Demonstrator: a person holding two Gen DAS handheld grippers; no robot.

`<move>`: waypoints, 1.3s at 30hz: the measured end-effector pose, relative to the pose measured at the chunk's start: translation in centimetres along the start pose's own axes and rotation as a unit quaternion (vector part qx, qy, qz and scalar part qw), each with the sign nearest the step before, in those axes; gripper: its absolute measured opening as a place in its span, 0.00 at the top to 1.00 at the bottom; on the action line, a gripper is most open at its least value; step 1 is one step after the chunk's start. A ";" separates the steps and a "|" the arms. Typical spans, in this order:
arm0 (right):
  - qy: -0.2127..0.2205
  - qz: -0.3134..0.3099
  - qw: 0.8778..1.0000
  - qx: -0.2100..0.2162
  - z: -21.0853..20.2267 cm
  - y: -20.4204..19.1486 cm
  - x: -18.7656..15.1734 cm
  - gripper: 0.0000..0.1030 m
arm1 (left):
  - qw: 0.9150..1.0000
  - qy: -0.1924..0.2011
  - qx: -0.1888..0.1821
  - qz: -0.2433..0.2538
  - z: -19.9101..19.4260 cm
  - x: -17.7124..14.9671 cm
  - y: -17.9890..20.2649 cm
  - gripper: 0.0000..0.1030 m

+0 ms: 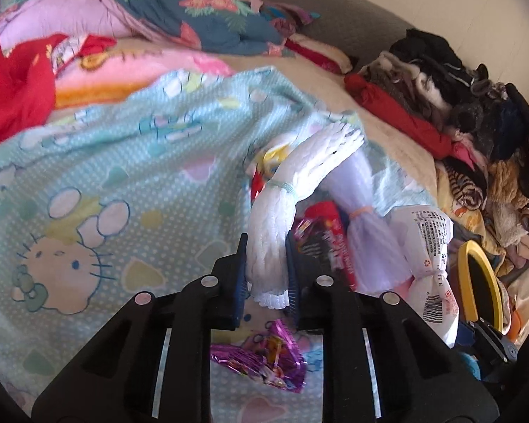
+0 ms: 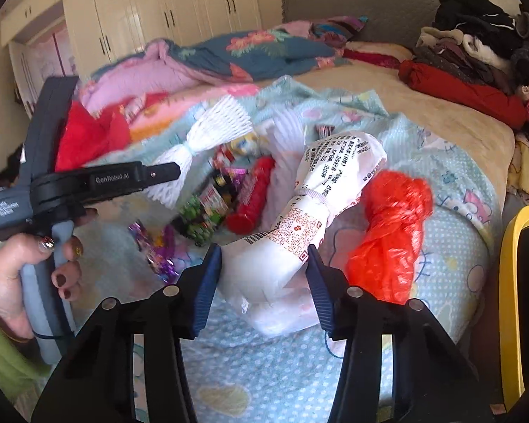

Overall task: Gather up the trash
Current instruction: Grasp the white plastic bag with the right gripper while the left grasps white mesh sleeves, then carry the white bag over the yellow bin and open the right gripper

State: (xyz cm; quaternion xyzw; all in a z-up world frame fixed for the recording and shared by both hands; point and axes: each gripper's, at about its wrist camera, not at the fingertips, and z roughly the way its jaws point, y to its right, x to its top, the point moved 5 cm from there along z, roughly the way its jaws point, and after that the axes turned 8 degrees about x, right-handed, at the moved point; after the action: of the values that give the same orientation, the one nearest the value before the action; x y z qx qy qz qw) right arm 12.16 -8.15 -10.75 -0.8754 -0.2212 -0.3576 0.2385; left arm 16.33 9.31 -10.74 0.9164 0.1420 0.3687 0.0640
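Left tongs (image 1: 266,268) in the left wrist view are clamped on a white foam net (image 1: 282,225), the blue pads pressing its lower end from both sides. The net rises from the jaws toward 1 o'clock and is cinched by a pale band. At 6 o'clock below the jaws lies a purple wrapper (image 1: 264,361) on the blue blanket (image 1: 123,162). At 3 o'clock from the net lie a red packet (image 1: 329,232), a sheer white bundle (image 1: 366,232) and a white printed bag (image 1: 430,271). A yellow-rimmed bin (image 1: 479,282) stands at the 4 o'clock edge. Heaped clothes (image 1: 458,98) fill the 2 o'clock side of the bed.

Right tongs (image 2: 264,282) in the right wrist view stand partly apart with the printed bag (image 2: 299,232) between them; both pads seem to touch its lower end, though whether they squeeze it is hard to tell. A red plastic bag (image 2: 388,232) lies just beside it at 3 o'clock. At 9 o'clock a hand (image 2: 28,282) grips the left tongs' (image 2: 174,172) handle, their tip on the foam net (image 2: 201,148). Between the net and the printed bag lie the red packet (image 2: 250,194), a green wrapper (image 2: 197,218) and the purple wrapper (image 2: 158,246). The bin (image 2: 511,299) rim shows at 4 o'clock. Cupboards (image 2: 158,10) stand at 11 o'clock behind the bed.
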 end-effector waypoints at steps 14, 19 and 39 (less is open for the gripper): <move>0.091 -0.008 0.996 0.020 -8.9 2.2 3.9 0.55 | 0.997 0.054 -0.047 0.026 -6.6 2.5 7.4 0.87; 0.095 0.006 0.995 0.003 -10.9 4.5 3.9 0.55 | 0.996 0.052 -0.062 0.040 -7.1 2.0 10.7 0.87; 0.108 0.085 0.988 -0.066 -18.6 15.0 -1.1 0.55 | 0.984 0.026 -0.116 0.136 -6.6 -1.4 25.1 0.87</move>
State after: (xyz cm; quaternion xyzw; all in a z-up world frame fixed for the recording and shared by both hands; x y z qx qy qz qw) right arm 10.15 -30.90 -3.73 -0.8612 -0.0952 -0.4421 0.2320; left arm 16.13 -14.91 -1.28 0.9034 -0.0261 0.4121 0.1159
